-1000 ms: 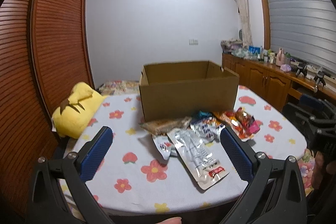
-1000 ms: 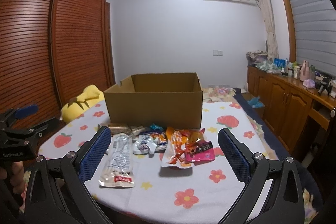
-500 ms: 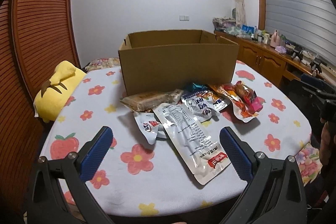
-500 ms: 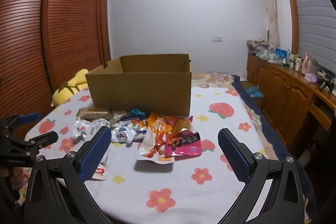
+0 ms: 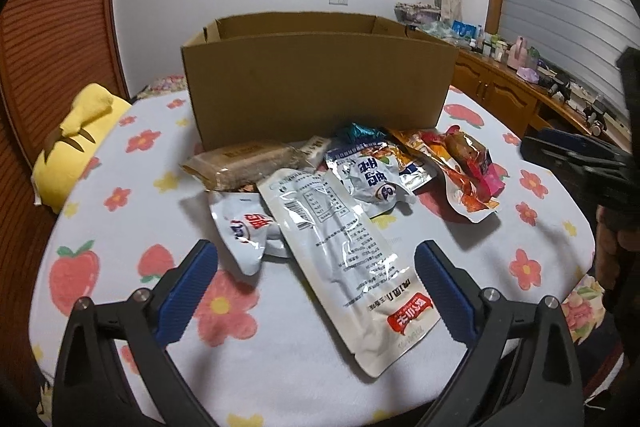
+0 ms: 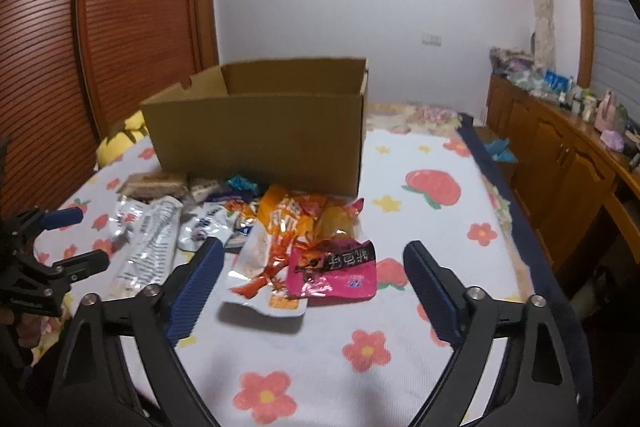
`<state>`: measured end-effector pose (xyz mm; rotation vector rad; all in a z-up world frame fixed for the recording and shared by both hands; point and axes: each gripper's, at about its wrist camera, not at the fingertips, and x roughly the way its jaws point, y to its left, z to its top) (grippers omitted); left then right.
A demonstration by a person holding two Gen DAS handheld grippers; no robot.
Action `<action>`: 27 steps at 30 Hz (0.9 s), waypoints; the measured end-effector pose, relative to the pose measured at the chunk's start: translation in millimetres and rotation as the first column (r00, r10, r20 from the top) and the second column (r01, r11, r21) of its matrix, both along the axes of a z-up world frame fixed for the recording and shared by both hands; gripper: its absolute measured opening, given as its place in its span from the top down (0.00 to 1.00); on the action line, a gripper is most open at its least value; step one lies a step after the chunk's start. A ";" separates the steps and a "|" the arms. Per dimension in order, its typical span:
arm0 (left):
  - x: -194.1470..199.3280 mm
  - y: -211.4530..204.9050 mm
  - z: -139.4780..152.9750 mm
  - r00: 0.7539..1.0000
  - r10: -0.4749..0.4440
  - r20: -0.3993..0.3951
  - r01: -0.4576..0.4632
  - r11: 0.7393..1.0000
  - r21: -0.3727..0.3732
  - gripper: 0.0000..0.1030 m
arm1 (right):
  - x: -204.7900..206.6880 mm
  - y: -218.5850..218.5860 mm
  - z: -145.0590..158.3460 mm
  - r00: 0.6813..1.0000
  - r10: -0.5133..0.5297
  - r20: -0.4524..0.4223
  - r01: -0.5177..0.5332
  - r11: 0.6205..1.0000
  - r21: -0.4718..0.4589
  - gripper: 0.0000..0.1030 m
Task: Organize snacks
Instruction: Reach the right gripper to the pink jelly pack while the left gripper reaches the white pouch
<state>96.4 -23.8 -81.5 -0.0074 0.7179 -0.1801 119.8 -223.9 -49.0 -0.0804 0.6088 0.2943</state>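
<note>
Both grippers nearer snacks (image 5: pixel 344 227) vs 1s ago | L (image 5: pixel 316 279) wide, empty | R (image 6: pixel 312 279) narrowing, empty

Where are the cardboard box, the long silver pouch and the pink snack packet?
cardboard box (image 5: pixel 320 87), left wrist view, on its front wall.
long silver pouch (image 5: pixel 344 251), left wrist view, on its printed middle.
pink snack packet (image 6: pixel 334 273), right wrist view, on its pink face.

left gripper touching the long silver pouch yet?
Apart. In the left wrist view the left gripper is open, and both fingers show tablecloth between their pads and the long silver pouch, which lies flat between them.
</note>
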 end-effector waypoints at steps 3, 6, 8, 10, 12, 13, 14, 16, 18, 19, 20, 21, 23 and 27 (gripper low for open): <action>9.7 -1.3 -5.1 0.999 -0.009 -0.037 0.009 1.000 -0.008 0.07 | 21.9 1.2 -8.2 0.998 0.016 -0.054 -0.017 1.000 -0.002 0.24; 19.5 -0.7 -10.6 0.997 -0.017 -0.079 0.015 1.000 -0.021 0.11 | 44.3 0.7 -15.7 0.993 0.025 -0.112 -0.024 1.000 0.011 0.29; 25.1 1.0 -13.6 0.994 -0.018 -0.105 0.014 0.999 -0.036 0.11 | 58.1 1.5 -19.3 0.988 0.031 -0.150 -0.029 0.999 0.018 0.29; 29.9 2.5 -16.2 0.991 -0.020 -0.132 0.014 0.999 -0.049 0.11 | 71.2 1.9 -23.9 0.982 0.031 -0.189 -0.028 0.999 0.015 0.29; 33.9 3.2 -17.8 0.988 -0.024 -0.155 0.016 0.998 -0.056 0.12 | 83.2 1.8 -28.4 0.974 0.033 -0.226 -0.029 0.999 0.023 0.28; 35.4 3.1 -17.8 0.987 -0.027 -0.162 0.018 0.998 -0.056 0.12 | 90.0 1.7 -31.3 0.968 0.038 -0.249 -0.032 0.999 0.028 0.28; 36.4 2.4 -17.3 0.986 -0.031 -0.166 0.021 0.998 -0.061 0.13 | 94.8 1.7 -33.7 0.963 0.038 -0.266 -0.032 0.999 0.027 0.28; 39.0 2.8 -16.3 0.983 -0.042 -0.179 0.028 0.996 -0.080 0.14 | 103.3 1.7 -38.7 0.956 0.027 -0.291 -0.025 1.000 0.011 0.28; 42.2 1.4 -15.9 0.979 -0.050 -0.197 0.033 0.996 -0.087 0.21 | 110.5 -0.8 -44.6 0.945 0.027 -0.325 -0.022 1.000 0.020 0.29; 43.8 0.0 -15.7 0.978 -0.050 -0.201 0.034 0.996 -0.082 0.21 | 113.1 -2.1 -47.1 0.940 0.035 -0.339 -0.025 0.999 0.034 0.30; 44.8 -1.7 -15.4 0.978 -0.053 -0.203 0.039 0.997 -0.073 0.22 | 114.5 -2.9 -49.2 0.935 0.041 -0.351 -0.029 0.999 0.039 0.32; 46.0 -3.2 -15.4 0.977 -0.059 -0.207 0.045 0.997 -0.069 0.22 | 114.8 -3.2 -50.4 0.933 0.050 -0.358 -0.038 0.998 0.041 0.39; 47.7 -5.8 -14.9 0.974 -0.068 -0.217 0.055 0.996 -0.065 0.22 | 112.8 -3.9 -50.9 0.932 0.059 -0.357 -0.053 0.998 0.027 0.40; 52.3 -9.1 -14.2 0.969 -0.071 -0.235 0.062 0.997 -0.045 0.22 | 102.0 -9.1 -49.7 0.934 0.074 -0.350 -0.074 0.997 0.011 0.42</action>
